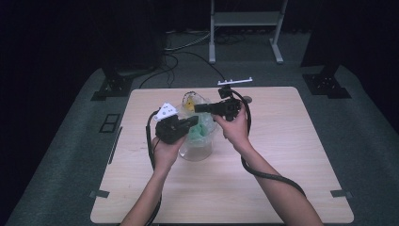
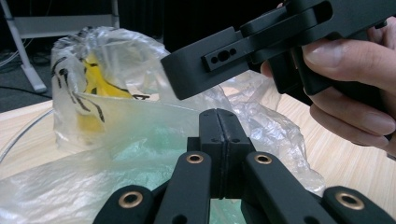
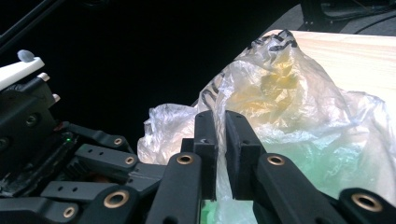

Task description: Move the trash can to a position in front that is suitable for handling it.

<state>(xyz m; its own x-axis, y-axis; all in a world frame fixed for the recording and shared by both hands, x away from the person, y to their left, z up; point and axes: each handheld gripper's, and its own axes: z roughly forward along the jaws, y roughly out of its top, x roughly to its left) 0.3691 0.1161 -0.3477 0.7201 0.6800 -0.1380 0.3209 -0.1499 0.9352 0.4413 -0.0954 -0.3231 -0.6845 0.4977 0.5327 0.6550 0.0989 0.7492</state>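
Two grippers meet over one clear plastic bag [image 1: 195, 134] near the middle of the wooden table [image 1: 282, 179], a little toward its far edge. Nearest the person, the bag's lower part sits on the tabletop as a rounded, see-through bulge with something pale green inside. Just left of it, the left gripper [image 1: 193, 121] points right; in the left gripper view its jaws are clenched flat together, and a taut sheet of film runs up to their tips, so I judge they are pinching the bag's edge there, though the film between the pads is too thin to see. Farther back, the right gripper [image 1: 196, 108] comes in from the right, pointing left. In the right gripper view its jaws stand nearly closed with a narrow gap, and a fold of the bag [image 3: 289, 112] runs down between them; whether the pads truly press on it cannot be told. Beyond both, the bag's crumpled top rises, with black print and a yellow item [image 2: 93, 88] showing through the far side.

The film looks very light, soft and slippery, likely to stretch or tear if yanked. It keeps no shape, so the contents will shift. Best hold: opposite lips of the mouth, gathering a doubled fold instead of a single layer, and pulling apart gently.
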